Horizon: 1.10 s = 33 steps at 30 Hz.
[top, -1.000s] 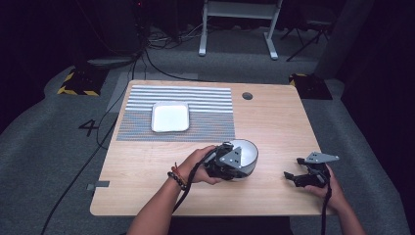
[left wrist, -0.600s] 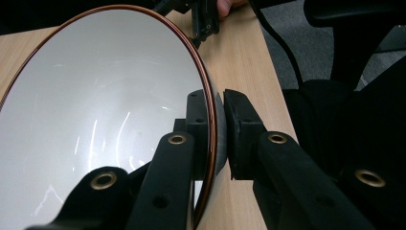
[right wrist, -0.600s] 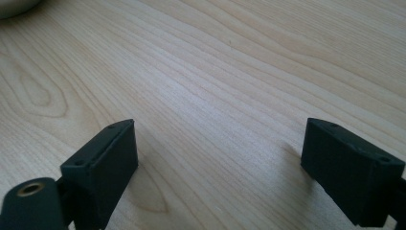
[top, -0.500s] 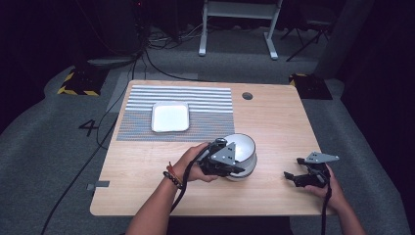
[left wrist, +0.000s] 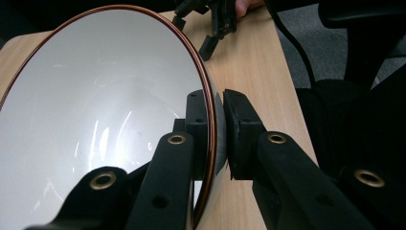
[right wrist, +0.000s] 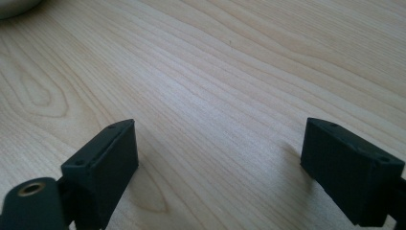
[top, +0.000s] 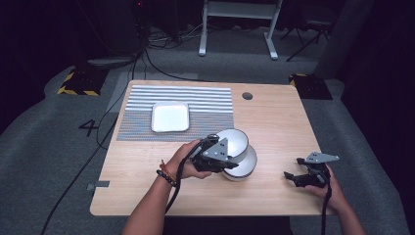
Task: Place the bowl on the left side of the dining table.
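Two white bowls sit stacked near the middle of the table [top: 274, 117], toward its front edge: upper bowl [top: 234, 142] tilted and offset to the back-left over the lower bowl [top: 246, 166]. Left gripper [top: 222, 157] is clamped on the upper bowl's rim. In the left gripper view [left wrist: 219, 132] one jaw sits inside the rim, the other outside against the wall, and the thin brown rim edge runs between them. Bowl interior is glossy white, tipped toward that camera.

Right gripper [top: 293, 177] rests near the front-right corner of the table, well apart from the bowls, jaws spread wide with nothing between them. Right gripper view [right wrist: 218, 167] shows bare wood grain between the two black pads, with a sliver of white bowl at the top-left corner.

Striped mat [top: 195, 105] covers the back-left part of the table, with a square white plate [top: 170, 116] on it. Small dark round grommet [top: 247, 96] near the back edge, right of the mat.
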### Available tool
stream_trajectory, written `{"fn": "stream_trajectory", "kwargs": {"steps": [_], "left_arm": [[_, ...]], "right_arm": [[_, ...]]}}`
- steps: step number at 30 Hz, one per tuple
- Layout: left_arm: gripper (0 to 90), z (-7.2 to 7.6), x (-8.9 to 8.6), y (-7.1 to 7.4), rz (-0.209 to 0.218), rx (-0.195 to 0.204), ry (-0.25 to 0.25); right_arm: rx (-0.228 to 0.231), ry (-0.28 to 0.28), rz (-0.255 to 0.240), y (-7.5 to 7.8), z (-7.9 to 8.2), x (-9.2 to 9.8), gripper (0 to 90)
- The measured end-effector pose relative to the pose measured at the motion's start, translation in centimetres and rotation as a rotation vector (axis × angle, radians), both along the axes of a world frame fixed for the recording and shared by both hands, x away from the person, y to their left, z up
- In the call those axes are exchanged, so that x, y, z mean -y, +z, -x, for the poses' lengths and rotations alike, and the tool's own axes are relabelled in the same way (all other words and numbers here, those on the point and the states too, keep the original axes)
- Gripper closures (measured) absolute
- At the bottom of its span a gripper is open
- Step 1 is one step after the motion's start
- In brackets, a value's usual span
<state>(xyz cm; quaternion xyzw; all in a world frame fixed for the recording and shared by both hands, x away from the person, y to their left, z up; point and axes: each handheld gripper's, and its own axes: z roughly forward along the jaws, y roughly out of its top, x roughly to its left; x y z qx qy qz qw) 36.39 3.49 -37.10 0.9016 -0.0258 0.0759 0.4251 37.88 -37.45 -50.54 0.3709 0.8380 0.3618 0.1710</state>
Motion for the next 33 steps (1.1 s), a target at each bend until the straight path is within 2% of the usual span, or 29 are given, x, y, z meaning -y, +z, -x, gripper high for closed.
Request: {"fn": "stream_trajectory", "kwargs": {"steps": [6,7,10,11,13,16,21,22,24,33], "left_arm": [[81.2,-0.1,-0.6,0.3,-0.001,0.021,0.020],[81.3,-0.1,-0.7,0.2,0.004,0.007,0.028],[81.3,-0.3,-1.0,0.4,0.005,0.027,0.037],[81.3,-0.5,-1.3,0.4,-0.006,0.016,0.049],[81.3,-0.6,-1.5,0.4,0.000,0.013,0.064],[81.3,-0.8,-1.8,0.4,-0.014,0.020,0.087],[81.3,-1.1,-2.2,0.4,-0.015,0.023,0.104],[81.3,-1.1,-2.3,0.3,-0.019,0.012,0.111],[81.3,-1.3,-2.5,0.4,-0.033,0.014,0.110],[81.3,-1.9,-3.3,0.0,-0.051,0.013,0.161]], "right_arm": [[0.000,0.000,0.000,0.0,0.0,0.0,12.7],[0.000,0.000,0.000,0.0,0.0,0.0,12.7],[0.000,0.000,0.000,0.0,0.0,0.0,12.7],[0.000,0.000,0.000,0.0,0.0,0.0,12.7],[0.000,0.000,0.000,0.0,0.0,0.0,12.7],[0.000,0.000,0.000,0.0,0.0,0.0,12.7],[0.000,0.000,0.000,0.0,0.0,0.0,12.7],[0.000,0.000,0.000,0.0,0.0,0.0,12.7],[0.000,0.000,0.000,0.0,0.0,0.0,12.7],[0.000,0.000,0.000,0.0,0.0,0.0,12.7]]}}
